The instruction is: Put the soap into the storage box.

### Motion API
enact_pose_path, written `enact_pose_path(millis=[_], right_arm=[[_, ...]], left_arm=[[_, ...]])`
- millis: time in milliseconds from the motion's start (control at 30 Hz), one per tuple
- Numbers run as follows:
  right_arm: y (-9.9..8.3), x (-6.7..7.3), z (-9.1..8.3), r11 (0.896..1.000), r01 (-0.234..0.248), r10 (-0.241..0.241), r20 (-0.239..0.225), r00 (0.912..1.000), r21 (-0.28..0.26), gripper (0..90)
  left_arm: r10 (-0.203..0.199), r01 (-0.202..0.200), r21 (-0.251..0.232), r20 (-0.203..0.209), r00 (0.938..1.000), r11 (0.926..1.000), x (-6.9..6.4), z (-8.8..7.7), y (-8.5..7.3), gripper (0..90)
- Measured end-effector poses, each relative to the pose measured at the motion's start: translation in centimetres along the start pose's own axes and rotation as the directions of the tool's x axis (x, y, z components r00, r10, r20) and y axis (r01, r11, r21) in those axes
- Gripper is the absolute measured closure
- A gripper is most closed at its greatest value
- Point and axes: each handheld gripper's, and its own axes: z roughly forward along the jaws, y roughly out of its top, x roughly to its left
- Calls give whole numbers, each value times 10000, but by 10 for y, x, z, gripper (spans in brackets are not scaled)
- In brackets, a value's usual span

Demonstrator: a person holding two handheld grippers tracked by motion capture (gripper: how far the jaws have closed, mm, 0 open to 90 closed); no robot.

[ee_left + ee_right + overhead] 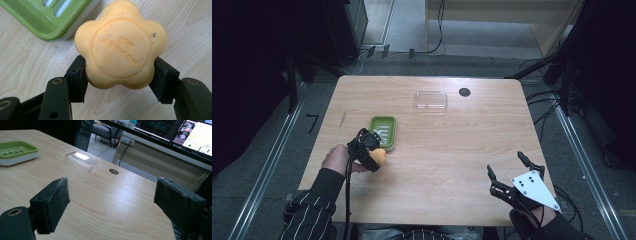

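Pale wood table (pixel 437 165) fills the middle of the high view, with dark floor and cables around it. At centre left, a flower-shaped orange soap bar (pixel 121 46) sits clamped between the jaws of the left gripper (pixel 120 75), just beside the near corner of a green soap dish (pixel 383 131). Embossed lettering marks the soap's round face. Toward the upper middle lies a clear plastic lid (pixel 431 100), with a dark round grommet (pixel 464 92) to its right. At lower right, the right gripper (pixel 507 167) stands spread wide, grasping nothing.
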Motion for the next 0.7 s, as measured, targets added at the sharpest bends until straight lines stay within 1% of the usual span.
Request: enact_pose_path(millis=[33,100,200,367,400,467,500,700], right_arm=[[0,0,0,10000,-2,2,-4,10000,6,134],[0,0,0,10000,17,-17,-1,10000,-13,134],[0,0,0,10000,2,-2,-4,10000,5,134],[0,0,0,10000,26,-26,1,10000,-9,134],[0,0,0,10000,26,-26,-8,10000,-12,134],[0,0,0,10000,37,-37,-4,10000,-11,134],[0,0,0,10000,30,-30,-4,10000,-12,134],[0,0,0,10000,38,-38,-6,10000,-3,134]], left_arm=[[33,-33,-16,-21,10000,10000,1,-1,0,396],[-92,91,-123,-35,10000,9999,3,-2,1,396],[-89,88,-132,-42,10000,9999,6,-4,2,396],[-210,209,-268,-38,9998,9994,10,-6,4,396],[-173,172,-258,-49,9998,9995,11,-7,5,396],[-232,231,-324,-30,9997,9992,12,-7,6,396],[-185,184,-311,-42,9998,9993,13,-8,6,396],[-262,259,-430,-56,9996,9987,18,-10,11,395]])
